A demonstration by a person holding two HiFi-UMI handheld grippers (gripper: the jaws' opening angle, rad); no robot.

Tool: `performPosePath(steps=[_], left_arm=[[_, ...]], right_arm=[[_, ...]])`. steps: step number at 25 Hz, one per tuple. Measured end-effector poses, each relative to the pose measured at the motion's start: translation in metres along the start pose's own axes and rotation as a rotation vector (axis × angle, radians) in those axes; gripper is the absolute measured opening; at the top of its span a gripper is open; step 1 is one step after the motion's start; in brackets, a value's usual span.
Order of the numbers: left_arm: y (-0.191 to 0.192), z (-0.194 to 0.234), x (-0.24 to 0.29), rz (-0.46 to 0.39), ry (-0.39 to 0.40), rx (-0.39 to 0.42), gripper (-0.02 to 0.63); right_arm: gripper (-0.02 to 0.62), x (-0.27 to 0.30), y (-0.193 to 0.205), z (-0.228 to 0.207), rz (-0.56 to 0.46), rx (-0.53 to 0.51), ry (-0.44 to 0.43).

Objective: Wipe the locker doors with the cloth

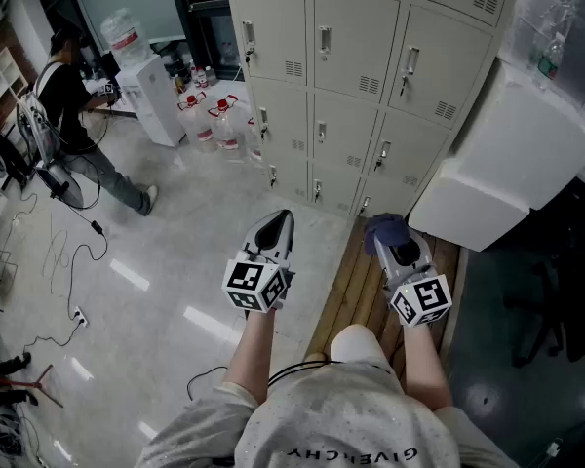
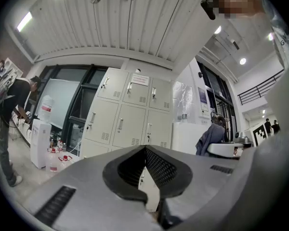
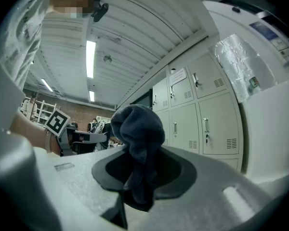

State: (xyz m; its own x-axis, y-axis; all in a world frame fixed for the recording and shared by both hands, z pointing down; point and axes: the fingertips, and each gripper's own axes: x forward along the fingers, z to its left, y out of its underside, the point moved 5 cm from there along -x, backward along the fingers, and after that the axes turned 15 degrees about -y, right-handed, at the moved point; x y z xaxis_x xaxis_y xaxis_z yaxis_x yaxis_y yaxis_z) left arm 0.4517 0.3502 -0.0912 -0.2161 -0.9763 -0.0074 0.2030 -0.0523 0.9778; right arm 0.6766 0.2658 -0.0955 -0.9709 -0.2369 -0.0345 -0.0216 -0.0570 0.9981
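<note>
Right claw [image 3: 143, 167] is clamping the cloth [image 3: 137, 129]; left claw [image 2: 145, 150] is sitting closed, empty. Lockers [image 1: 356, 66] are standing well off, so reaching a door probably comes next.

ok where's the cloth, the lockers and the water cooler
cloth [image 3: 137, 129]: right gripper view, on its bunched top
lockers [image 1: 356, 47]: head view, on a middle door's face
water cooler [image 1: 156, 100]: head view, on its white body

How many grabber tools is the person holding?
2. The left hand-held gripper is on the left, shut and empty. The right hand-held gripper is beside it over the wooden slats, shut on the dark cloth. None looks hidden.
</note>
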Motion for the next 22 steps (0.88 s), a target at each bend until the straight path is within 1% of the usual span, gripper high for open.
performPosePath(steps=[6, 11, 15, 22], left_arm=[[0.006, 0.014, 0.031, 0.000, -0.021, 0.012, -0.002], [0.009, 0.045, 0.064, 0.005, -0.098, 0.021, -0.002], [0.006, 0.071, 0.098, 0.009, -0.162, 0.015, -0.002], [-0.001, 0.097, 0.165, 0.003, -0.236, 0.009, -0.002]], right_arm=[[0.107, 0.035, 0.013, -0.026, -0.011, 0.006, -0.036], [0.107, 0.084, 0.027, -0.055, -0.008, 0.020, -0.101], [0.107, 0.132, 0.030, -0.086, -0.009, 0.024, -0.161], [0.107, 0.205, 0.037, -0.143, 0.000, 0.046, -0.259]])
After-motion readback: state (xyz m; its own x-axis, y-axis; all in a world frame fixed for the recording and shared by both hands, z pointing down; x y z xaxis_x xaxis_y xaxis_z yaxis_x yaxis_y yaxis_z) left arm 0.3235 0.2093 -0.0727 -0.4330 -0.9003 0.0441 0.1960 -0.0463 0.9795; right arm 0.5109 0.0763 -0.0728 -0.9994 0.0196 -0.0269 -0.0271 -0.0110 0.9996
